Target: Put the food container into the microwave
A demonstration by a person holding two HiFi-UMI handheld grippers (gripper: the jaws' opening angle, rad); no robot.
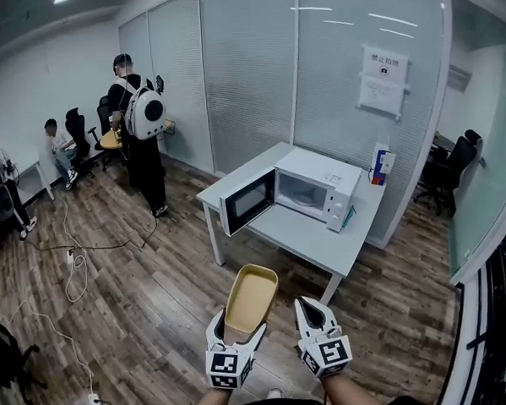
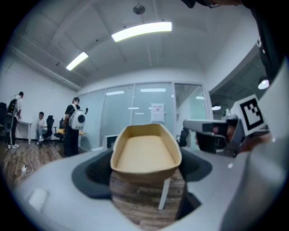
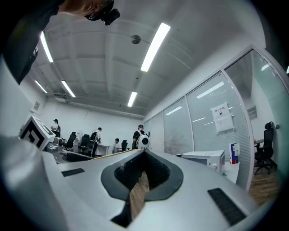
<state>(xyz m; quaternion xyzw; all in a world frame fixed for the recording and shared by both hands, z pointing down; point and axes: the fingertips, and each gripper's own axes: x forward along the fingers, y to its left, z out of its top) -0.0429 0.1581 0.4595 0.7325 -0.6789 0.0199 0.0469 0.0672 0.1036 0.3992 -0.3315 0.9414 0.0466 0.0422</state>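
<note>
Carrying step: food container in the grip, microwave not yet reached

The left tool (image 1: pixel 237 329) is clamped on the near end of the empty tan food container (image 1: pixel 252 296), which juts forward above the wood floor (image 1: pixel 139 288). The right tool (image 1: pixel 312 309) hangs just beside it, jaws all but together with nothing between them. Well ahead, the microwave (image 1: pixel 320 185) stands on the white desk (image 1: pixel 297 233) with its door (image 1: pixel 248 201) swung open. The next move likely calls for closing in and keeping the container level to clear the opening
</note>
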